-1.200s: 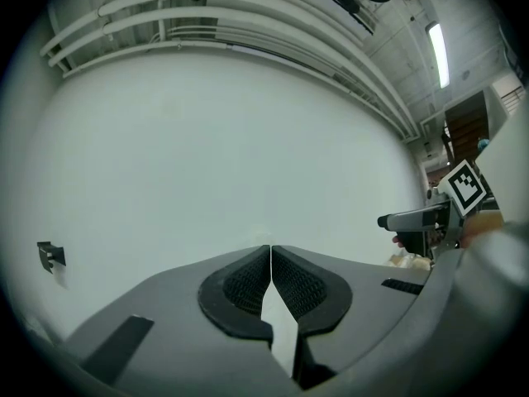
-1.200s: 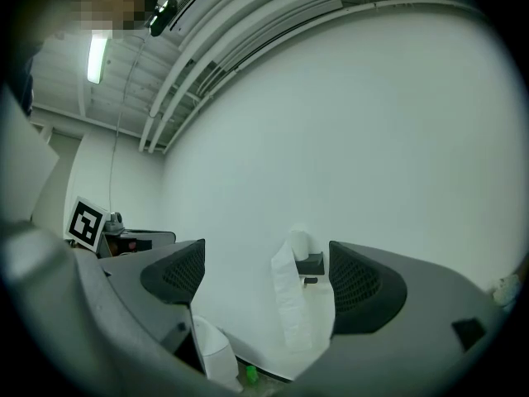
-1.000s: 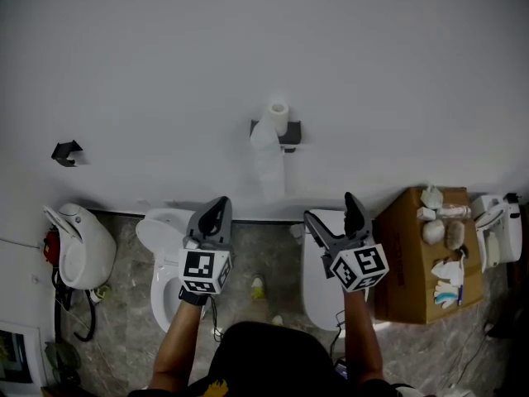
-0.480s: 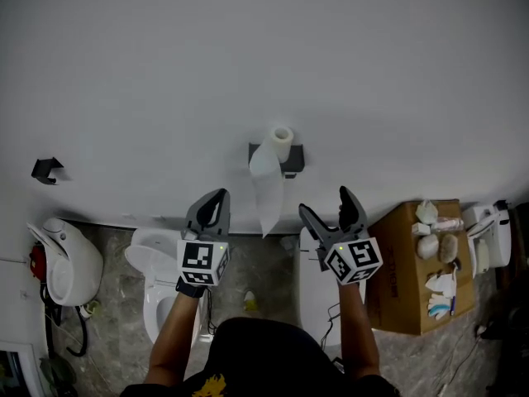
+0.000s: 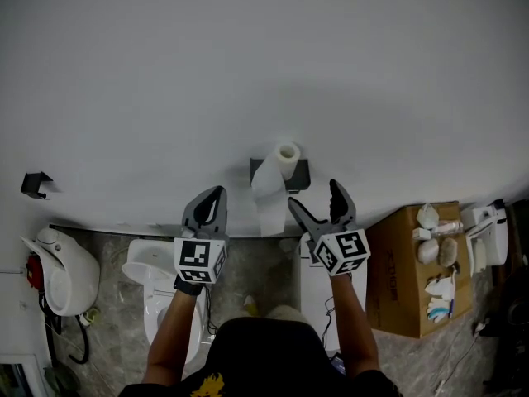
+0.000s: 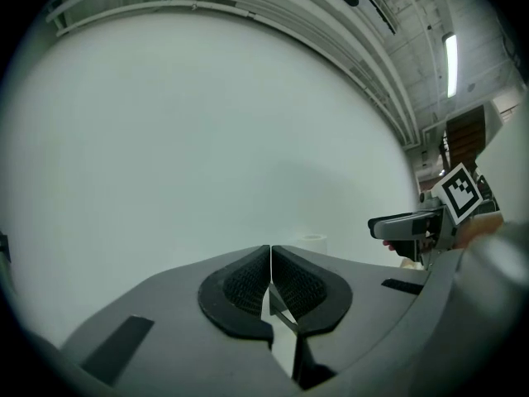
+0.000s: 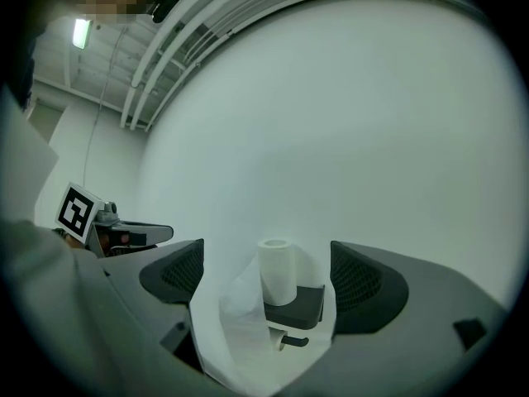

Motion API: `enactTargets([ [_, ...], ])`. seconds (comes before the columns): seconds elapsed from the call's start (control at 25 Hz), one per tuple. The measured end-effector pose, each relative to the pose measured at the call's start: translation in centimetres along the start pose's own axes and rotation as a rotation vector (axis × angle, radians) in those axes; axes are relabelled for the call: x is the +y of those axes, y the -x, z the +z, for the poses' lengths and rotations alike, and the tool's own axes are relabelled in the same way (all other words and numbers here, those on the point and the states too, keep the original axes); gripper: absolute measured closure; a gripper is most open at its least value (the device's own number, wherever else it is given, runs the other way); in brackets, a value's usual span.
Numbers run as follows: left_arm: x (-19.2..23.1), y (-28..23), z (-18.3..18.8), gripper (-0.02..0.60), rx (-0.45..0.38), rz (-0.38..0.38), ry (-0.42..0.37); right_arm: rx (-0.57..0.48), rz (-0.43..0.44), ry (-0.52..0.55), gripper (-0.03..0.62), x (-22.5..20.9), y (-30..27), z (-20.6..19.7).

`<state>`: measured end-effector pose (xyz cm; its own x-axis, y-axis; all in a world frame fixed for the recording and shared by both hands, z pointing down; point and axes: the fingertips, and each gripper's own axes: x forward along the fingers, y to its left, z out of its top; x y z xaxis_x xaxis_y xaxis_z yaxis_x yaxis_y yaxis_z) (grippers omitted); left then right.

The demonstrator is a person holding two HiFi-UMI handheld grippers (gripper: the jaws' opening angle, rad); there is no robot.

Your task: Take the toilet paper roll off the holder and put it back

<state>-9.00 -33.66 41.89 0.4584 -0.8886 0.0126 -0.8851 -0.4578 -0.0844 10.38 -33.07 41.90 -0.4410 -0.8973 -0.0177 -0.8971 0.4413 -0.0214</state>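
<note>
A white toilet paper roll [image 5: 287,157] stands upright on a dark wall holder [image 5: 297,174], with a loose sheet [image 5: 266,193] hanging down from it. My right gripper [image 5: 317,199] is open just below and right of the holder. In the right gripper view the toilet paper roll [image 7: 276,270] and the holder [image 7: 298,303] lie between the wide-apart jaws, a short way ahead. My left gripper [image 5: 208,205] is shut on nothing, left of the hanging sheet. The left gripper view shows the left gripper [image 6: 270,265] with pads touching and the roll [image 6: 312,242] far off.
A white wall [image 5: 264,64] fills the upper view. Below stand a toilet [image 5: 157,292], a white tank [image 5: 318,292], a cardboard box [image 5: 405,267] with small items on top, a white appliance [image 5: 486,236] and a white bin [image 5: 59,263]. A black bracket [image 5: 35,184] sits on the wall at left.
Both grippers have moved closer to the holder; the right one now has the roll framed between its open jaws. The left stays shut.
</note>
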Motion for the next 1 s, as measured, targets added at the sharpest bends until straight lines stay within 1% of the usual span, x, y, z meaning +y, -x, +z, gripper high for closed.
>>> enactTargets([
  [0.2, 0.6, -2.2, -0.5, 0.563, 0.002, 0.029, -0.001, 0.013, 0.03, 0.017, 0.14, -1.0, -3.0, -0.8],
  [0.48, 1.7, -3.5, -1.3, 0.563, 0.013, 0.062, 0.0, 0.048, 0.068, 0.032, 0.138, -1.1, -6.8, -2.6],
  [0.72, 2.2, -4.5, -2.1, 0.563, 0.032, 0.061, 0.003, 0.065, 0.068, 0.04, 0.14, -1.3, -9.8, -3.5],
  [1.0, 2.2, -5.0, -2.1, 0.563, 0.036, 0.051, 0.002, 0.097, 0.083, 0.066, 0.14, -0.8, -12.0, -4.3],
])
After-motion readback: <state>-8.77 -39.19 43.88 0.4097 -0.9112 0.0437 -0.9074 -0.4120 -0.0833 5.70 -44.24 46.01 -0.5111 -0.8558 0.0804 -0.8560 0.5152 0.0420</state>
